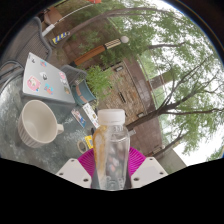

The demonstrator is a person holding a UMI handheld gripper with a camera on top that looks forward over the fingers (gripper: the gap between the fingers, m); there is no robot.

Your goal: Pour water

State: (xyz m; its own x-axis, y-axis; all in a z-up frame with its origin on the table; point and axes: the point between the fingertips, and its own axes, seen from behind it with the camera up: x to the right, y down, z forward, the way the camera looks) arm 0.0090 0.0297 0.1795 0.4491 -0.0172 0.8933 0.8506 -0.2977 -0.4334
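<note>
The claw (110,170) pinches a clear water bottle (110,150) between its pink pads (88,160), the bottle's long axis upright and its white cap on top. The white mug (38,122) rests on the glass bench (15,100) to the left and slightly farther, so the pour likely calls for tipping leftward.

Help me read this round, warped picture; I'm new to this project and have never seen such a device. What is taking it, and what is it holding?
A person carries a hand-held two-finger gripper, and a wide-angle camera rides on it, looking forward along the fingers; hence the rounded view. The fingers, with pink pads, press on a clear plastic bottle with a white cap, held upright. Beyond and beside them, on a glass table, stand a white cup and a patterned box. Trees fill the background.
</note>
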